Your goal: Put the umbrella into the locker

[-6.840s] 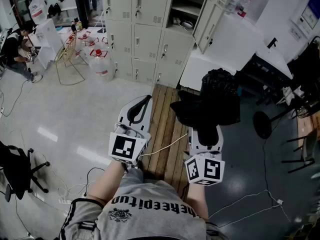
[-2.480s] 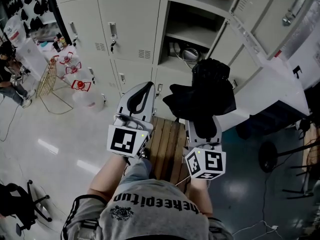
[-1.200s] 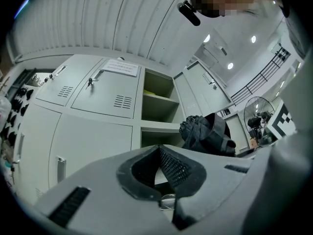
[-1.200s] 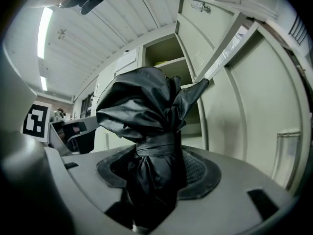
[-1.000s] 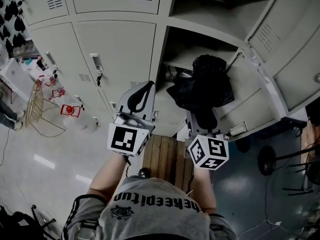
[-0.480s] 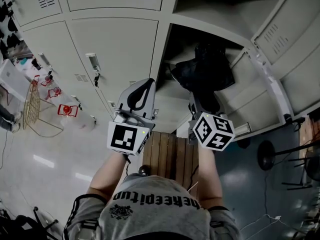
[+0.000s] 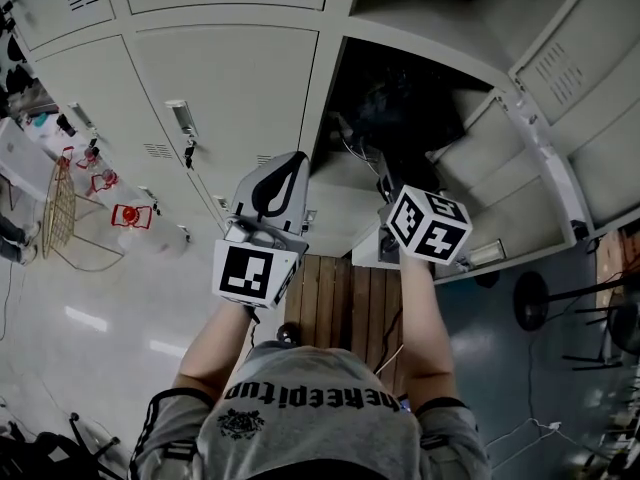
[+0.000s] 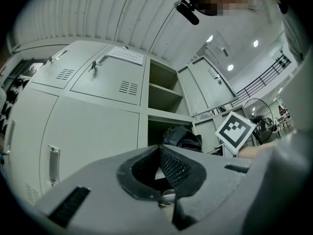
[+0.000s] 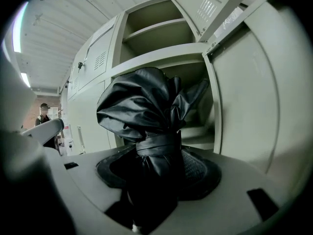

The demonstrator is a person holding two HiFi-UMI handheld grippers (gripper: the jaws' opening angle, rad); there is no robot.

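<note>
The black folded umbrella (image 9: 146,111) sticks up from my right gripper (image 9: 155,163), which is shut on its strapped lower part. In the head view the umbrella (image 7: 395,108) sits inside the dark open locker compartment (image 7: 345,183), with the right gripper's marker cube (image 7: 430,224) just outside the opening. The locker's door (image 7: 560,78) stands open to the right. My left gripper (image 7: 272,194) is shut with nothing in it, held in front of the closed door left of the opening. From the left gripper view the umbrella (image 8: 183,138) shows inside the compartment.
Closed grey locker doors (image 7: 225,78) fill the left. Another open compartment with a shelf (image 8: 161,84) lies above. Wooden boards (image 7: 345,298) lie on the floor below me. Red-capped jugs (image 7: 130,216) and a wire rack (image 7: 58,218) stand at far left.
My right gripper has pushed forward and carried the umbrella from in front of the locker into the open compartment. The left gripper has stayed put and shut.
</note>
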